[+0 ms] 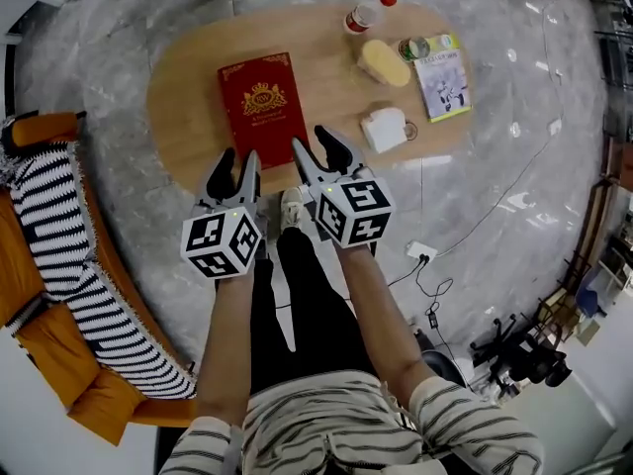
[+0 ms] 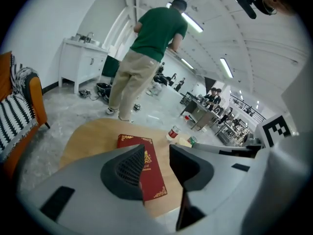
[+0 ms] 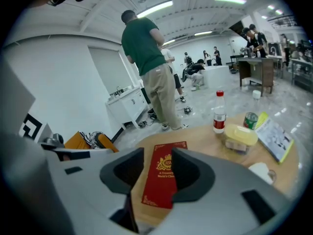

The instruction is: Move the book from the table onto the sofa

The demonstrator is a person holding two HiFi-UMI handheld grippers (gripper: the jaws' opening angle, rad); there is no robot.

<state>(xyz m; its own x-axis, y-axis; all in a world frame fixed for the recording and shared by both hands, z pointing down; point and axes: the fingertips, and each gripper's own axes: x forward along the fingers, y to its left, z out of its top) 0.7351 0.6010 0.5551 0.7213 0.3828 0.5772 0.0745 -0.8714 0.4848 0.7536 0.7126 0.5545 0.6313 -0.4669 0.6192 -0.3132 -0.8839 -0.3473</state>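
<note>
The book (image 1: 262,105), a flat red rectangle with a gold crest and gold corner scrollwork, lies on the smooth oval wooden table (image 1: 188,97), toward its 9 o'clock end. An orange sofa (image 1: 40,334) draped with a striped throw (image 1: 59,236) stands at the table's 8 o'clock. At the book's 6 o'clock, the left gripper (image 1: 237,166) and right gripper (image 1: 318,148) tilt downward side by side, their jaws apart and empty.
</note>
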